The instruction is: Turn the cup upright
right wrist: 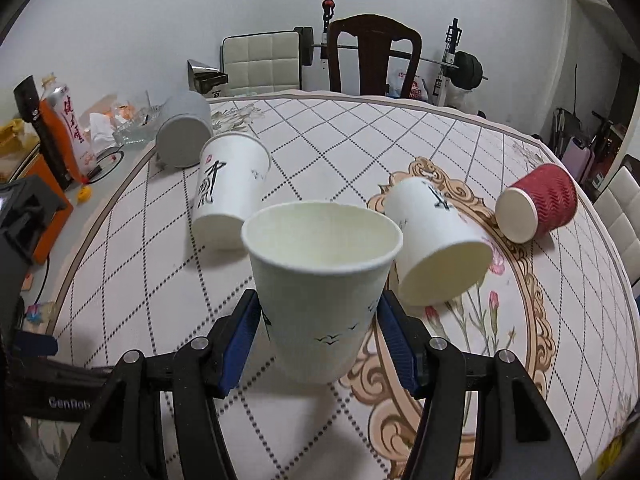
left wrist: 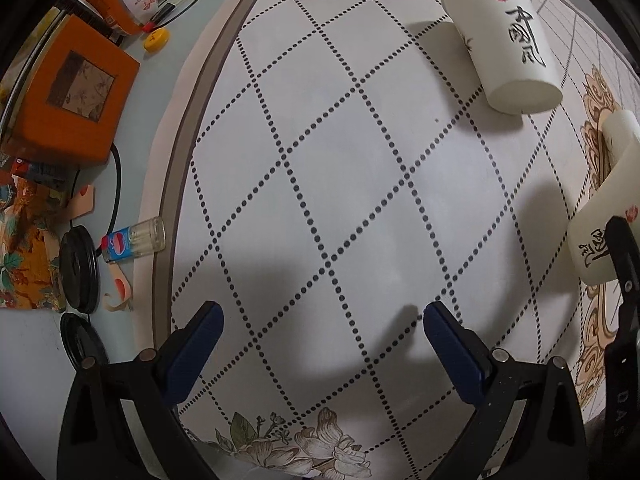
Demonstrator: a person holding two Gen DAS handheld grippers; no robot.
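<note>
My right gripper (right wrist: 320,316) is shut on a white paper cup (right wrist: 320,300) with small bird marks, held upright with its mouth up, its base at the tablecloth. The same cup shows at the right edge of the left wrist view (left wrist: 596,240). Three white or red cups lie on their sides: one with black calligraphy (right wrist: 228,196), also in the left wrist view (left wrist: 508,40), another white one (right wrist: 436,240), and a red ribbed one (right wrist: 536,208). My left gripper (left wrist: 322,312) is open and empty above bare cloth.
A grey cup (right wrist: 184,132) lies on its side at the back left. An orange box (left wrist: 72,92), a small glass jar (left wrist: 136,238), black lids (left wrist: 78,268) and a cable lie on the table beyond the cloth's left edge. A wooden chair (right wrist: 374,56) stands behind the table.
</note>
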